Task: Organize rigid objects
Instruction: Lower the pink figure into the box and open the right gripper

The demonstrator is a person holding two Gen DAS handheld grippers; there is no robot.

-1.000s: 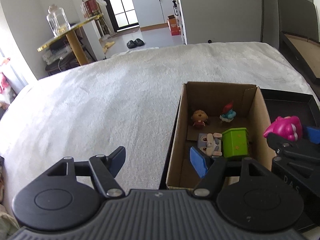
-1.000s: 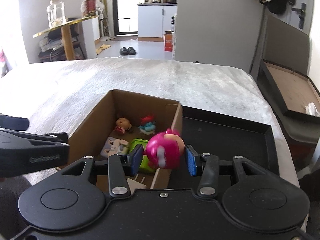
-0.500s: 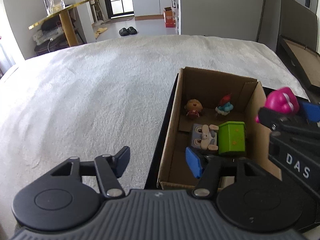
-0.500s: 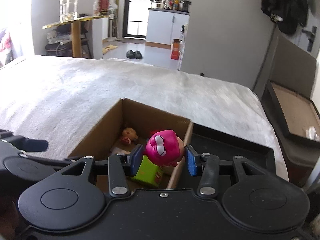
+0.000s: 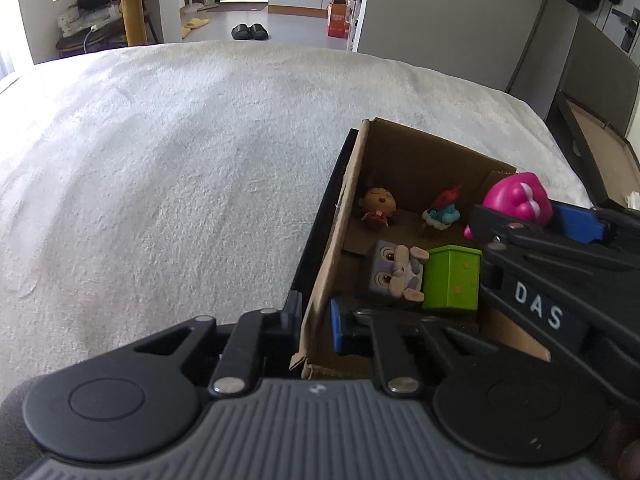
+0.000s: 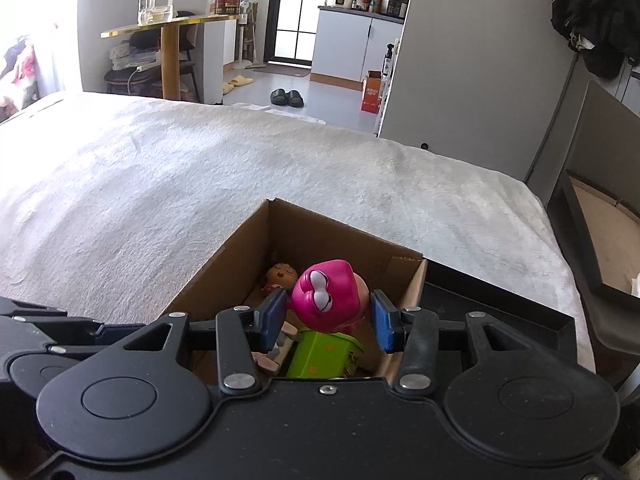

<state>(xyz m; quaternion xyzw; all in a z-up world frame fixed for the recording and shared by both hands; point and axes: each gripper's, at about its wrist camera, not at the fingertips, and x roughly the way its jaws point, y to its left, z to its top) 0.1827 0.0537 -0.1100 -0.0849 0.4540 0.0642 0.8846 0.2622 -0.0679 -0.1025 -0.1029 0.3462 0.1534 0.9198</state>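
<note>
An open cardboard box stands on the white bedspread and holds a doll, a blue and red figure, a grey block toy and a green cube. My left gripper is closing on the near end of the box's left wall, one finger outside and the blue pad inside, and the pads meet the cardboard. My right gripper is shut on a pink toy, which hangs over the box just above the green cube. The left wrist view shows this toy at the box's right wall.
A black tray lies against the box's right side. The white bedspread stretches left and far. A dark framed panel leans beyond the bed's right edge. A gold table with a glass jar stands at the far left.
My left gripper has sunk toward the box and its jaws have come together on the left wall. My right gripper has carried the pink toy leftward from above the right wall to over the box's inside.
</note>
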